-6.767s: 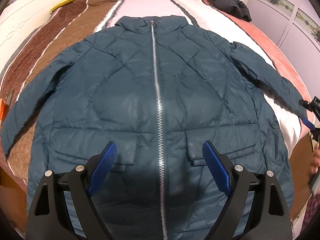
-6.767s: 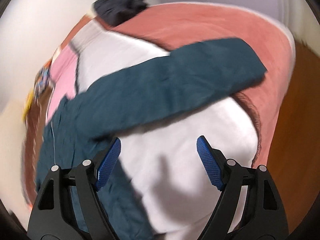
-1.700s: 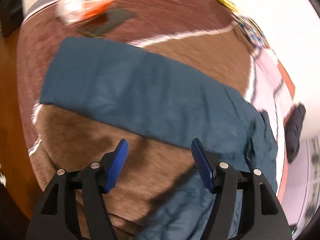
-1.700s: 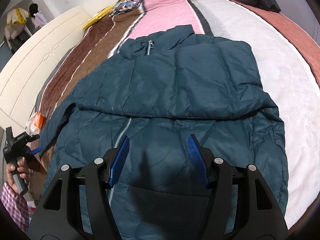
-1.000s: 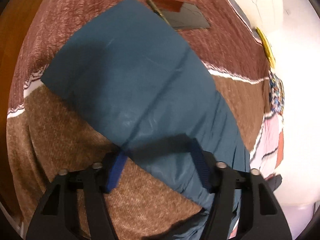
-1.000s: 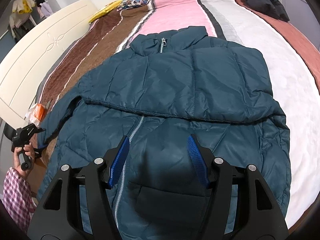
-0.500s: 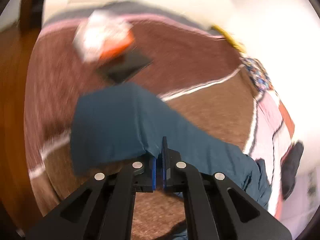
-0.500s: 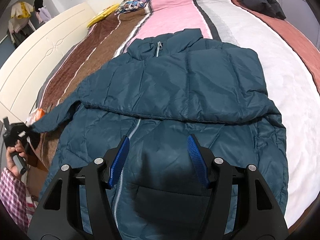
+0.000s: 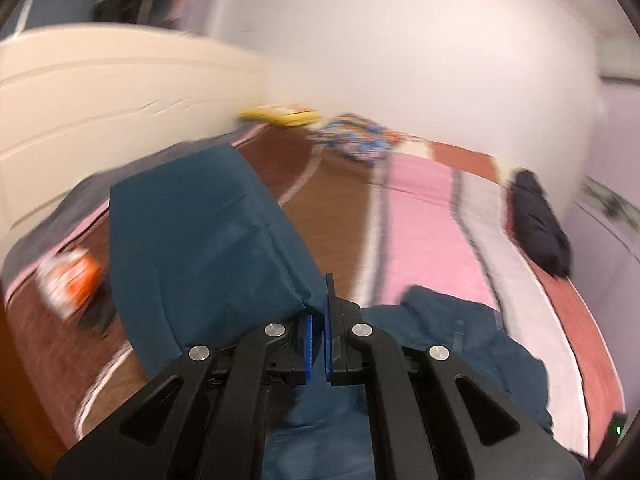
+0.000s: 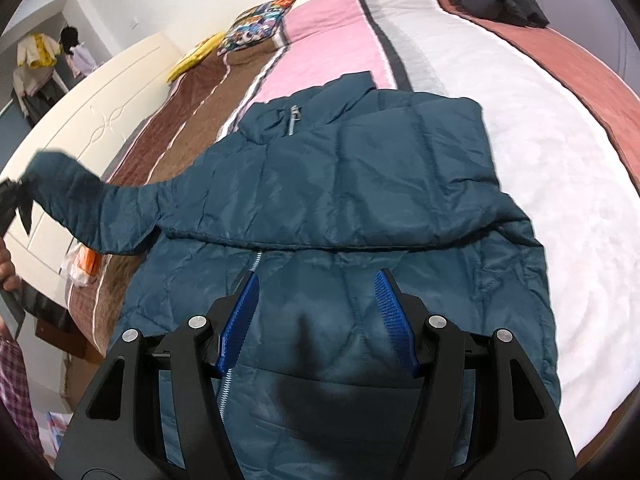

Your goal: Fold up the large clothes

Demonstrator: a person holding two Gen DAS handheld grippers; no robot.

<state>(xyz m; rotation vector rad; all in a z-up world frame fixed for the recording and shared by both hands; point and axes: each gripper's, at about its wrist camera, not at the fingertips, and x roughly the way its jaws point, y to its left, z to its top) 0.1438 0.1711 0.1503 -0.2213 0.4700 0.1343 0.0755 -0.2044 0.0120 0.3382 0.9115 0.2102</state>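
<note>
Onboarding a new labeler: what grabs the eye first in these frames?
The dark teal puffer jacket spread across the striped bed, one sleeve already folded over its chest. Next, the other sleeve lifted off the bed at the left edge of the right wrist view, pinched in the shut left hand-held gripper. The right hand-held gripper hovers open above the jacket's lower front, holding nothing.

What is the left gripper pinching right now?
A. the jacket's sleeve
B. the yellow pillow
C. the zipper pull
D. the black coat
A: the left gripper is shut on the jacket's sleeve, and the right wrist view shows that sleeve lifted off the bed.
</note>
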